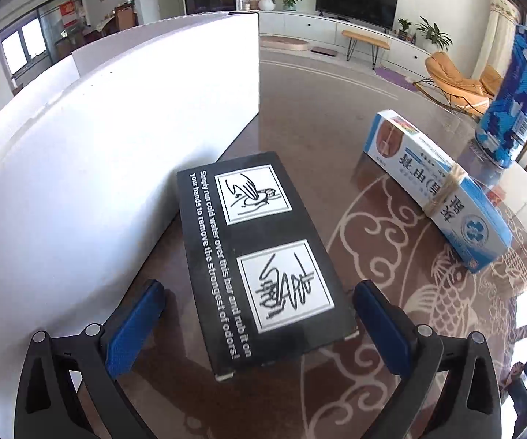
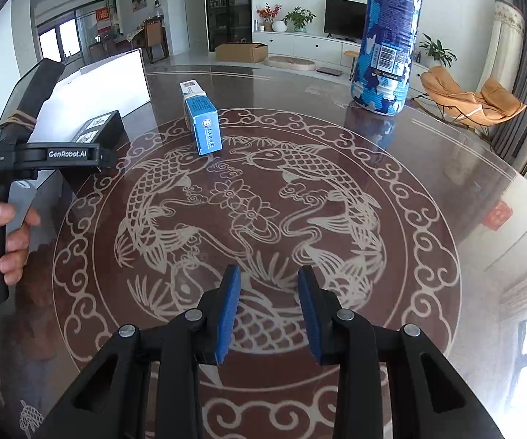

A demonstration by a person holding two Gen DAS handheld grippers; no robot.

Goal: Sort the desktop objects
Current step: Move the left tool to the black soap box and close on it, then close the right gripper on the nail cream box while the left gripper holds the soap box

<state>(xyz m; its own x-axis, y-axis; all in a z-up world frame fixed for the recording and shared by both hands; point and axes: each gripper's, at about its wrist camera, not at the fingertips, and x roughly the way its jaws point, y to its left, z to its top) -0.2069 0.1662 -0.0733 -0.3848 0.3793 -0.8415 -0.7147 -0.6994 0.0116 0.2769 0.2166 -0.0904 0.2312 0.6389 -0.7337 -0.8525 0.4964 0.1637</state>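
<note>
A black box (image 1: 260, 256) with white hand-washing pictures lies flat on the table beside a white board. My left gripper (image 1: 260, 314) is open, its blue pads on either side of the box's near end, not touching it. A blue and white medicine box (image 1: 435, 186) with a rubber band lies to the right, and a tall blue patterned can (image 1: 512, 98) stands beyond it. My right gripper (image 2: 268, 311) is open and empty above the table's middle. The right wrist view shows the black box (image 2: 98, 128), medicine box (image 2: 202, 124) and can (image 2: 388, 36).
A white board (image 1: 117, 139) stands upright along the left, also in the right wrist view (image 2: 98, 80). The round brown table (image 2: 263, 201) bears a fish pattern under glass. The left hand-held gripper body (image 2: 44, 153) shows in the right wrist view. Chairs stand beyond the table's right edge.
</note>
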